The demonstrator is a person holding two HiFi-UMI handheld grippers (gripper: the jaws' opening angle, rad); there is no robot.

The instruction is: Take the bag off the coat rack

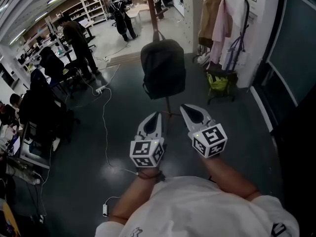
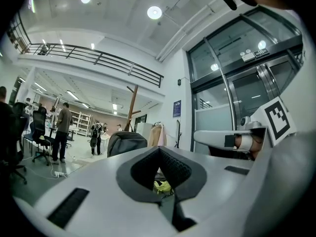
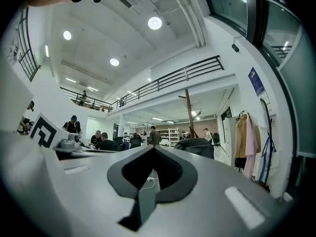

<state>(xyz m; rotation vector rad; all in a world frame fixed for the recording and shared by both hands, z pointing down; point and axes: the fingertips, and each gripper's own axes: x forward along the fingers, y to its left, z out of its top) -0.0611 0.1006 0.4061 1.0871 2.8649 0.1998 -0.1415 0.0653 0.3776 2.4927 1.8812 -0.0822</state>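
Left tongs (image 1: 158, 116) and right tongs (image 1: 185, 108) are hovering pressed together, empty: the bag (image 1: 163, 68) is hanging untouched from the coat rack (image 1: 152, 4).

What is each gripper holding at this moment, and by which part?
Nothing is held. The left gripper and the right gripper are both shut and empty, apart from the black bag, which hangs on the coat rack.

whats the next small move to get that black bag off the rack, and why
Probably open the right gripper and ease it forward toward the top loop of the bag. It and the left gripper are both shut and empty, short of the bag, which hangs by that loop from the coat rack.
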